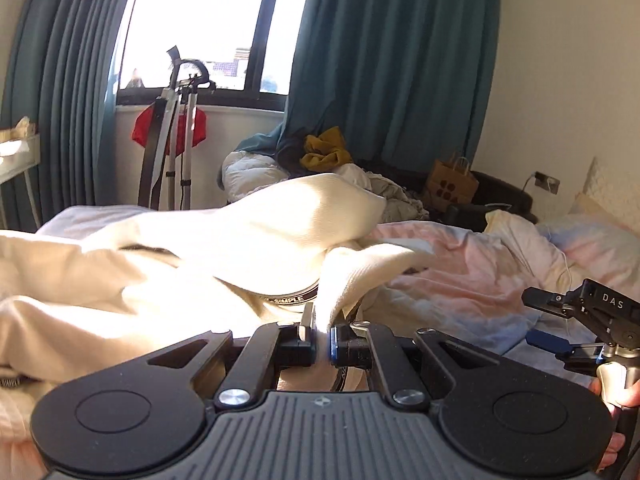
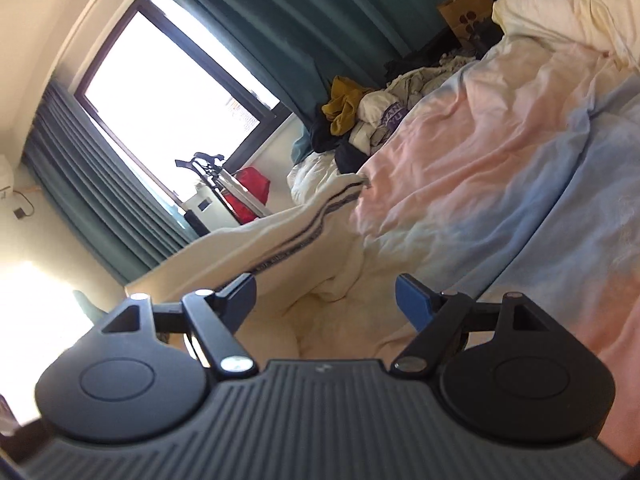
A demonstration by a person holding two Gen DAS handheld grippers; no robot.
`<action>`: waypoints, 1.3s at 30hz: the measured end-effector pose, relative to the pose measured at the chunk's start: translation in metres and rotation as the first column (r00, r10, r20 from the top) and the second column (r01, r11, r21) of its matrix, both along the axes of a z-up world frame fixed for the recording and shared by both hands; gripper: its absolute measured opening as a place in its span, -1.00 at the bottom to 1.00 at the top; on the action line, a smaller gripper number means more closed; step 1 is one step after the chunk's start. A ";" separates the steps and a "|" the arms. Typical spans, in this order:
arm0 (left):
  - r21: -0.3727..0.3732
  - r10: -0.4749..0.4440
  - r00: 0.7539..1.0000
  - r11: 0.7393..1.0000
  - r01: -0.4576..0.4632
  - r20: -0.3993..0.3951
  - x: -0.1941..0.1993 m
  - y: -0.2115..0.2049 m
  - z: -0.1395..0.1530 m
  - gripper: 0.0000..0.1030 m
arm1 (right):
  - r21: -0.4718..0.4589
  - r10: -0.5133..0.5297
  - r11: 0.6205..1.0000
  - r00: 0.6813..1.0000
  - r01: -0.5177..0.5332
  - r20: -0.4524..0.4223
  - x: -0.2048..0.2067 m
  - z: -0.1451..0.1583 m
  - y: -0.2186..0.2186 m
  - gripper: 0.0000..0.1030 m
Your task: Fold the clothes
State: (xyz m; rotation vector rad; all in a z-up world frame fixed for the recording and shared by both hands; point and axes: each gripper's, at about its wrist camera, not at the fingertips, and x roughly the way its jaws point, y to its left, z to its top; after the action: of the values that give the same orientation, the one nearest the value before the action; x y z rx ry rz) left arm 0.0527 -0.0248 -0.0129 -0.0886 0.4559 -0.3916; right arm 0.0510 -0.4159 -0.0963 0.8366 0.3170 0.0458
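Nearest the lens, the left gripper [image 1: 320, 338] pinched a peak of the cream garment [image 1: 256, 224] between pressed-together jaws, while the right gripper [image 2: 326, 300] hung over the same cloth with jaws spread and empty. The garment lay rumpled across the near side of the pastel duvet [image 1: 460, 280]. Judged from this, a clean fold called for the free gripper to seize a matching edge before lifting; beyond lay the unfolded clothes pile [image 1: 324, 152].
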 end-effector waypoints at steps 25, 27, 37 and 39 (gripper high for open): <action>-0.298 0.013 0.995 0.953 -0.042 -0.098 0.063 0.083 -0.055 -0.86 | 0.253 0.041 0.967 0.997 -0.022 -0.067 0.181 -0.067 -0.002 -0.83; -0.313 -0.029 0.995 0.950 -0.001 -0.093 0.063 0.078 -0.056 -0.86 | 0.213 -0.023 0.977 1.000 0.025 -0.011 0.170 -0.044 -0.010 -0.83; -0.329 -0.241 0.970 0.919 0.216 -0.037 0.041 0.034 -0.045 0.11 | 0.087 -0.309 0.951 0.933 0.297 0.184 0.091 0.037 -0.085 -0.83; -0.330 -0.277 0.960 0.910 0.251 -0.034 0.034 0.026 -0.045 0.19 | 0.068 -0.368 0.930 0.910 0.361 0.189 0.070 0.041 -0.100 -0.83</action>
State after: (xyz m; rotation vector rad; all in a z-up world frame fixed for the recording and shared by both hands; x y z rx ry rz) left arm 0.0868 0.0009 -0.0576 -0.3652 0.4811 -0.7314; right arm 0.1211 -0.5157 -0.0553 0.9042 -0.0334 -0.2148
